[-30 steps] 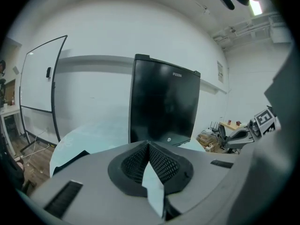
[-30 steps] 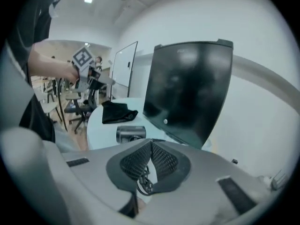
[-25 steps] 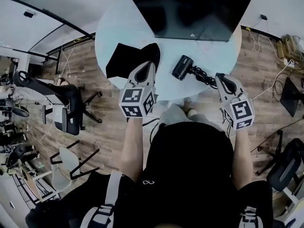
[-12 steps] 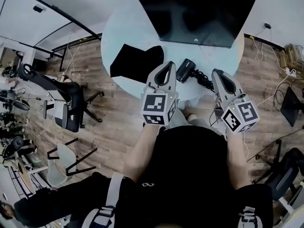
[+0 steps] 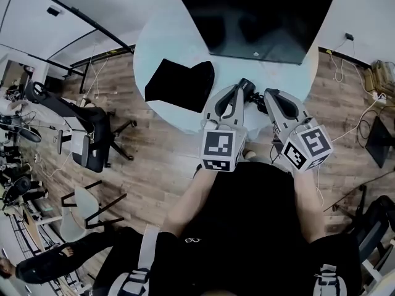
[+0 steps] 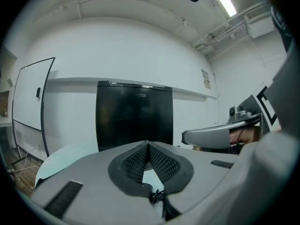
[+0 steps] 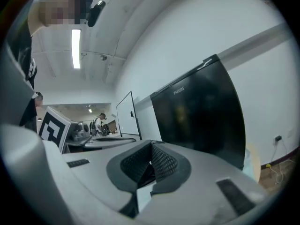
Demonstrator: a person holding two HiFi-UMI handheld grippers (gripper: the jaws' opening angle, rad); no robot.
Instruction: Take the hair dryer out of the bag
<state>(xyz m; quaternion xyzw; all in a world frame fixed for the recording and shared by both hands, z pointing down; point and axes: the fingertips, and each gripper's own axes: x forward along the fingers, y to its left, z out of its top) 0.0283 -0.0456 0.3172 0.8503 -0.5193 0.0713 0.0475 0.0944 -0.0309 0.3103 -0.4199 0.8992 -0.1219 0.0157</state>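
Note:
The black bag (image 5: 179,84) lies flat on the round pale table (image 5: 154,42), left of centre. The black hair dryer (image 5: 248,86) rests on the table to the bag's right, outside it, mostly hidden behind my two grippers. My left gripper (image 5: 236,89) is shut with nothing in it and is raised in front of the dryer. Close beside it on the right, my right gripper (image 5: 269,94) is also shut and empty. In the left gripper view the shut jaws (image 6: 148,145) point at the screen; the right gripper view shows shut jaws (image 7: 151,147) too.
A large black screen (image 5: 253,14) stands at the table's far side, seen also as the screen (image 6: 134,116) and the screen (image 7: 201,116). Office chairs (image 5: 86,140) stand on the wooden floor at left. Cables (image 5: 361,103) trail at right. A whiteboard (image 6: 28,102) stands left of the screen.
Both grippers have risen and drawn together, the left one sliding right from over the bag's edge. They now cover most of the hair dryer. Bag and dryer have not moved.

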